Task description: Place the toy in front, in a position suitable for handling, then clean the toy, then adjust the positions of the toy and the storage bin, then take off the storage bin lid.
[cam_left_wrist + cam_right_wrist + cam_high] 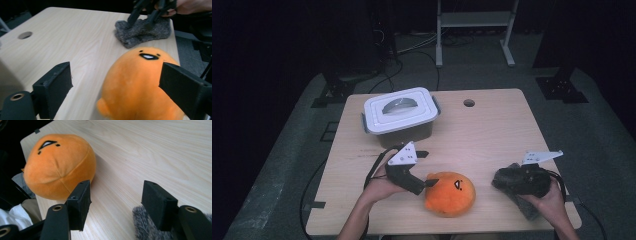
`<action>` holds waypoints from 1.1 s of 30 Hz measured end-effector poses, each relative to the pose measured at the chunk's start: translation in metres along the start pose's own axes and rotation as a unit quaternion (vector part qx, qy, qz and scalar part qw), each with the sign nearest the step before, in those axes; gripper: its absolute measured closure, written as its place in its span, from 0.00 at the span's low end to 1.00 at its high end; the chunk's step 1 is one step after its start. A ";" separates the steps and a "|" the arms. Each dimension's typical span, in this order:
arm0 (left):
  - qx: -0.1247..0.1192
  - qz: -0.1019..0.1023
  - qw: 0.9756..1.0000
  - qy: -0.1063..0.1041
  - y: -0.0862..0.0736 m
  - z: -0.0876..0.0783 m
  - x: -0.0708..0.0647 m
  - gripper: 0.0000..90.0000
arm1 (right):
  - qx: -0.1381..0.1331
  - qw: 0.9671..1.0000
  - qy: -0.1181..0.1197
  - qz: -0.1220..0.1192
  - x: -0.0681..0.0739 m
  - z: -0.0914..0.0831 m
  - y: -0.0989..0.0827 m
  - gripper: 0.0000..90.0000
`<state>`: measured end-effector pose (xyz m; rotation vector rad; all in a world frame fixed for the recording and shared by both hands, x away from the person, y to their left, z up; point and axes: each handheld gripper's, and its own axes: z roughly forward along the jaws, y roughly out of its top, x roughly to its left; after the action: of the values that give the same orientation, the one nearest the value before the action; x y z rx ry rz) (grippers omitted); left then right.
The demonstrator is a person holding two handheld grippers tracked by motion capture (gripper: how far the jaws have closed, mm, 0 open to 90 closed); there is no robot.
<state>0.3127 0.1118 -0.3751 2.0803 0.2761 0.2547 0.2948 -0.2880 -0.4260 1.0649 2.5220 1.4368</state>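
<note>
The light wooden table [492, 135] fills the middle of the high view, with a round hole [469, 103] near its far edge. Toward the upper left of the tabletop stands a white lidded storage box [399, 114] with grey clasps. An orange plush toy [450, 193] with a small stitched face lies at the lower centre, near the table's front edge. At the lower right lies a dark grey knitted cloth [518, 196], partly under the right gripper [115, 201], whose jaws stand spread above the cloth's edge, pinching nothing. The left gripper [116, 90], at the lower centre-left of the high view, points at the plush; its jaws are spread wide on either side of the toy, pads clear of it.
</note>
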 end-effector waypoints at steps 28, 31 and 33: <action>-0.038 -0.023 0.995 0.085 -0.027 -0.068 0.037 0.10 | 0.014 1.000 0.014 -0.009 0.003 0.006 -0.001 0.42; -0.038 -0.023 0.995 0.087 -0.028 -0.071 0.037 0.10 | 0.011 1.000 0.019 -0.007 0.003 0.006 -0.001 0.42; -0.039 -0.021 0.995 0.090 -0.026 -0.072 0.039 0.10 | 0.012 1.000 0.022 -0.007 0.003 0.006 -0.001 0.42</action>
<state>0.3259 0.1953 -0.3596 1.9753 0.4115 0.4231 0.2943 -0.2818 -0.4297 1.0289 2.5773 1.4449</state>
